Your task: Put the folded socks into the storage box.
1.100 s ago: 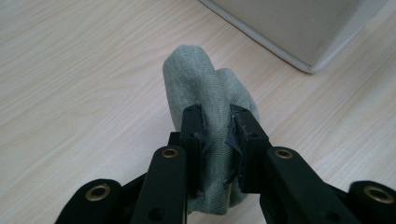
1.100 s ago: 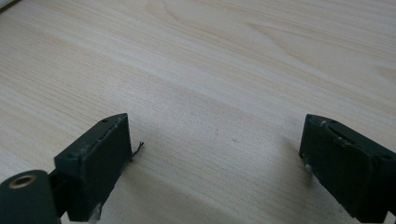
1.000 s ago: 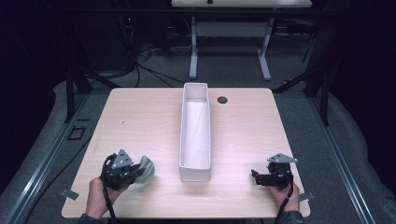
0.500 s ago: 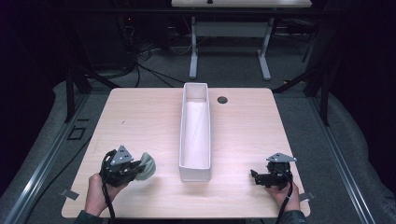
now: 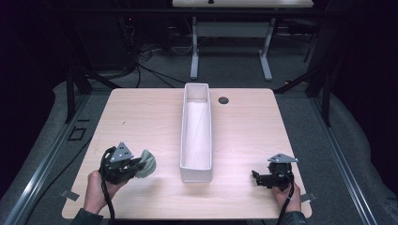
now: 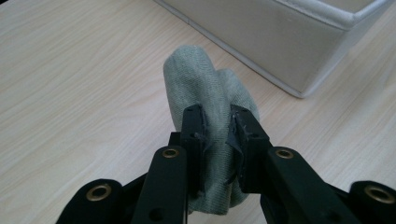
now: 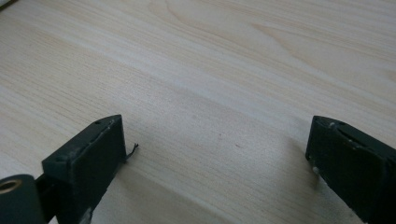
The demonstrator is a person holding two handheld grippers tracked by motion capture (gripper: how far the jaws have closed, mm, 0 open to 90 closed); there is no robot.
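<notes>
From the high view, the left gripper (image 5: 136, 165) sits at the near left of the wooden table (image 5: 141, 117), held in the person's left hand (image 5: 96, 190), its jaws clamped on a pale grey-green cloth (image 5: 146, 163). The cloth bulges out past the jaw tips toward the right, near the long white bin (image 5: 196, 140) but apart from it. The bin runs from near to far down the middle of the table, and a small dark round grommet (image 5: 223, 100) lies just right of its far end. The right gripper (image 5: 257, 176) rests at the near right, well apart from the bin, in the right hand (image 5: 287, 197).

In the left gripper view, the two black jaws stand close together and pinch the cloth (image 6: 210, 102) between them — the fabric is folded into a rounded bundle that rises beyond the pads (image 6: 194, 126) and hangs just above the tabletop. The near corner of the bin (image 6: 289, 42) lies just beyond it, not touching.

In the right gripper view, the jaws stand wide apart — bare wood grain (image 7: 210, 93) lies between them.
</notes>
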